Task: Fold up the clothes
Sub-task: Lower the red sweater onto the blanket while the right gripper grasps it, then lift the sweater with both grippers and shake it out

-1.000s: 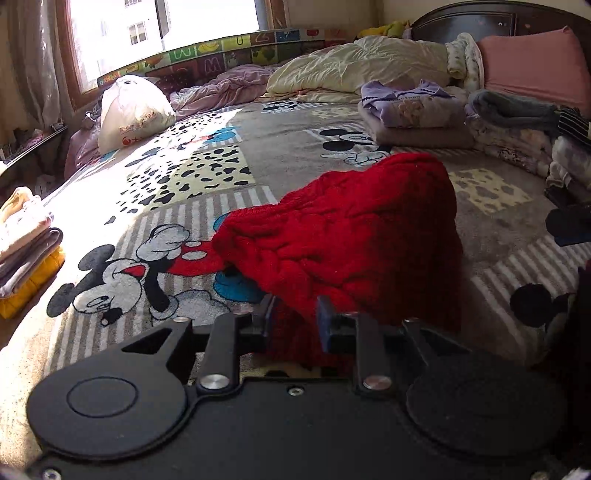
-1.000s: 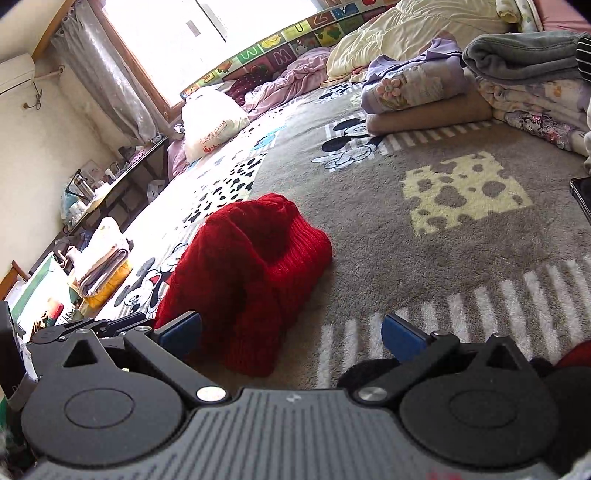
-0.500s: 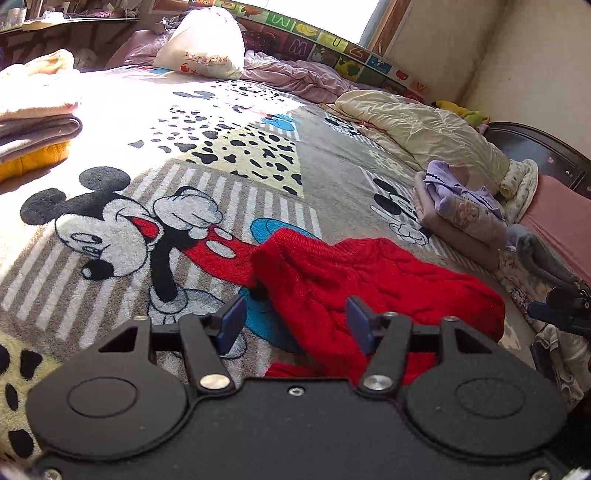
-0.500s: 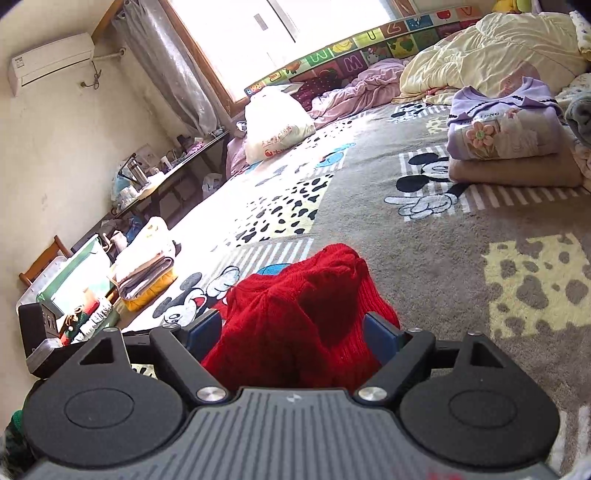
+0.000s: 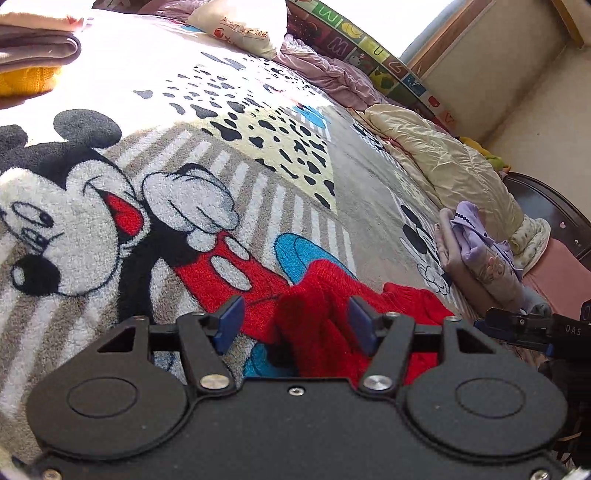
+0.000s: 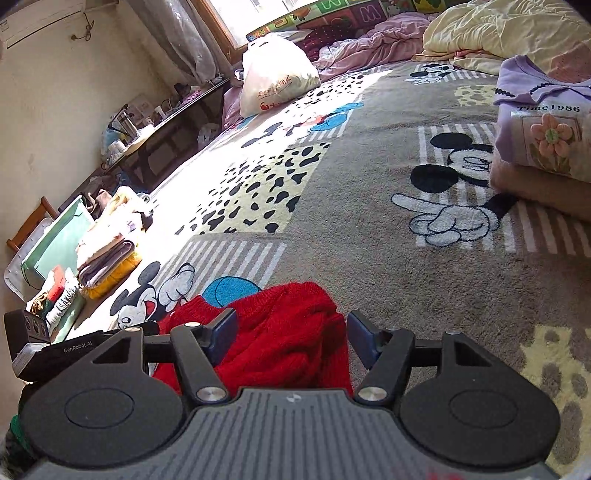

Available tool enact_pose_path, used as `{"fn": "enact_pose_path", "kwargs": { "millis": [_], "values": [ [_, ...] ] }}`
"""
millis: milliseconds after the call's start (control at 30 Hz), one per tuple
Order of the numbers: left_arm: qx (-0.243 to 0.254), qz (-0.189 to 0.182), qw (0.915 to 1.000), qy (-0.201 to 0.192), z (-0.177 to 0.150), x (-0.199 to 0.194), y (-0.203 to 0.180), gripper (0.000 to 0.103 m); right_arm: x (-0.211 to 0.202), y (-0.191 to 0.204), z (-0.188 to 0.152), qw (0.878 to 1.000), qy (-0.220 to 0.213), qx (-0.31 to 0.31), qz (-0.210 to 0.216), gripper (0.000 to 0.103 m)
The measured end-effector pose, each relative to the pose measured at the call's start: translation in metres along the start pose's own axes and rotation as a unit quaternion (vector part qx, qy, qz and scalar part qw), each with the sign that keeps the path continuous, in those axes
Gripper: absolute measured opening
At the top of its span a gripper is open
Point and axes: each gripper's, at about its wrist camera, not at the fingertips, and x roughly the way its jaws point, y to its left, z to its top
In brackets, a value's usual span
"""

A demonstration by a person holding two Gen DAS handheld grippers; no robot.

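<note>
A red knit sweater point(image 5: 332, 295) lies bunched on the cartoon-mouse blanket point(image 5: 332, 206). My left gripper point(image 5: 295, 325) is low over the sweater's left edge. It is open, and a fold of red knit rises between its blue pads without being pinched. In the right wrist view the sweater point(image 6: 288, 325) fills the gap of my right gripper point(image 6: 290, 336). Its jaws are closing around the bunched knit. The left pad point(image 6: 221, 332) is against the cloth, and a sliver of blanket shows beside the right pad. The sweater's near part is hidden behind both gripper bodies.
A folded purple top on a pink stack point(image 6: 543, 122) sits at the right. A pile of folded clothes point(image 6: 107, 258) rests at the bed's left edge. A white bag point(image 6: 277, 81), a cream duvet point(image 6: 509, 29) and a cluttered side table point(image 6: 166, 122) lie farther off.
The left gripper let go of the sweater, opened, rolled and dropped toward its left edge. The right gripper came in over the sweater and its wide jaws narrowed around it.
</note>
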Motion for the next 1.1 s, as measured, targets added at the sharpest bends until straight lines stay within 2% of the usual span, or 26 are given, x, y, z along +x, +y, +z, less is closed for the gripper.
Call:
{"fn": "enact_pose_path", "kwargs": {
  "millis": [167,333,433,467,500,533,567,667,900,1100],
  "values": [
    [-0.010,-0.032,0.9994,0.000,0.000,0.005,0.009,0.066,0.042,-0.013,0.009,0.999,0.036,-0.001,0.010,0.067],
    [-0.003,-0.041,0.9991,-0.003,-0.001,0.008,0.009,0.066,0.070,-0.022,0.013,0.998,0.060,0.010,0.033,0.067],
    [0.012,-0.043,0.9990,-0.007,-0.004,0.008,0.006,0.065,0.081,-0.020,0.012,0.997,0.074,-0.001,0.036,0.053],
    [0.020,-0.047,0.9987,-0.007,-0.004,0.007,0.004,0.057,0.082,-0.017,0.011,0.997,0.074,-0.008,0.032,0.046],
    [0.029,-0.050,0.9983,-0.007,-0.006,0.007,0.001,0.034,0.081,-0.013,0.009,0.997,0.072,-0.015,0.033,0.038],
    [0.041,-0.045,0.9981,-0.013,-0.007,0.006,-0.004,0.034,0.078,-0.009,0.008,0.997,0.067,-0.024,0.038,0.033],
    [0.056,-0.038,0.9975,-0.020,-0.009,0.004,-0.008,0.031,0.074,-0.004,0.006,0.997,0.061,-0.033,0.041,0.025],
    [0.084,-0.048,0.9944,-0.042,-0.013,-0.008,-0.022,0.023,0.053,0.010,0.003,0.997,0.034,-0.058,0.040,0.022],
    [0.117,-0.084,0.9854,-0.091,-0.024,-0.065,-0.058,0.021,-0.030,0.041,-0.011,0.995,-0.044,-0.074,0.057,0.021],
    [0.155,-0.075,0.9788,-0.111,-0.029,-0.102,-0.097,0.018,-0.102,0.069,-0.026,0.989,-0.095,-0.100,0.057,0.020]
  ]
}}
